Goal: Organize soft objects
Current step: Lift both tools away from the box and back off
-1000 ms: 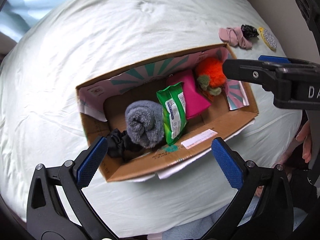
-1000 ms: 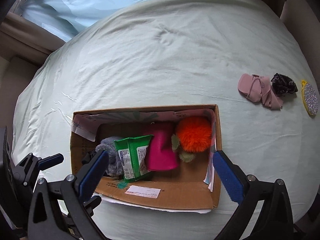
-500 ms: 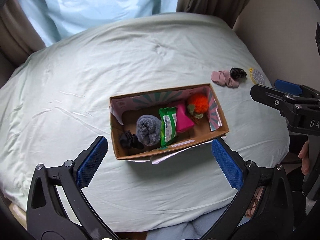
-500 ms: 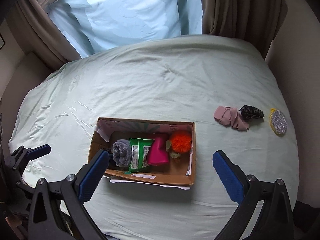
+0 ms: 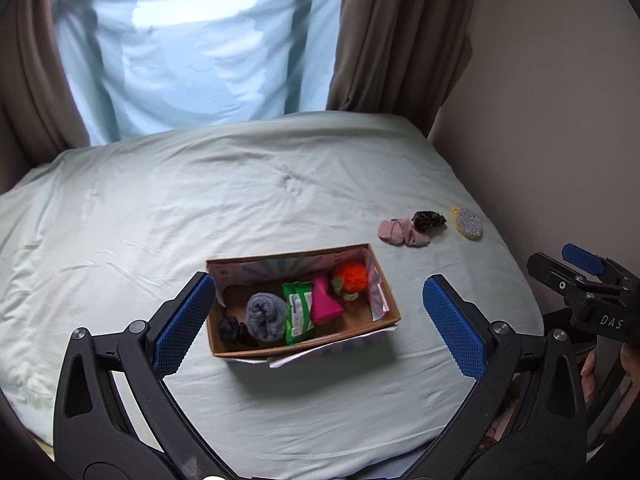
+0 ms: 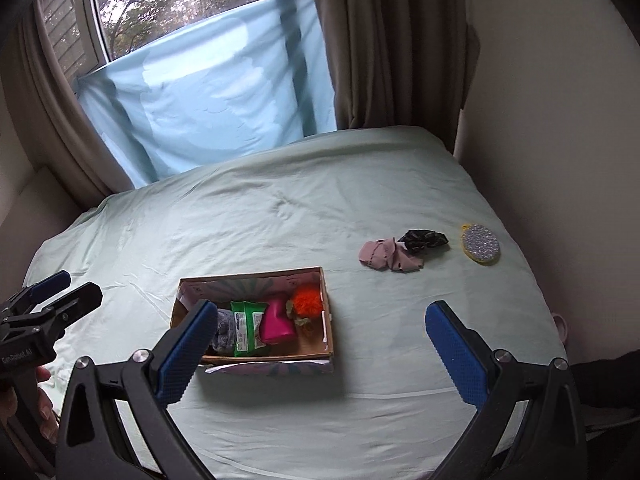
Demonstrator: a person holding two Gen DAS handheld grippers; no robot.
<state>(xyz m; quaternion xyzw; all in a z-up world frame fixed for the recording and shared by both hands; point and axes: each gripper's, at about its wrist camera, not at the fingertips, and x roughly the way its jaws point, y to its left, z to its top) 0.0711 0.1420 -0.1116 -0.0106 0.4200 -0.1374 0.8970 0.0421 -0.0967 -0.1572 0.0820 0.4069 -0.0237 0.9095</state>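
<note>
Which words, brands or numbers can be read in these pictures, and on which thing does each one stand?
"DAS": white letters on the body of the right gripper, cut off by the edge of the left wrist view.
"GenRobot.AI", as far as I can read it: on the body of the left gripper, small and blurred.
Green wipes pack: printed label, too small to read.
White sticker on the cardboard box: unreadable.

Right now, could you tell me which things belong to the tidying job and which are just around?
Job: cardboard box, pink cloth, black scrunchie, glittery sponge.
Around: bed sheet, brown curtains, blue window cover.
</note>
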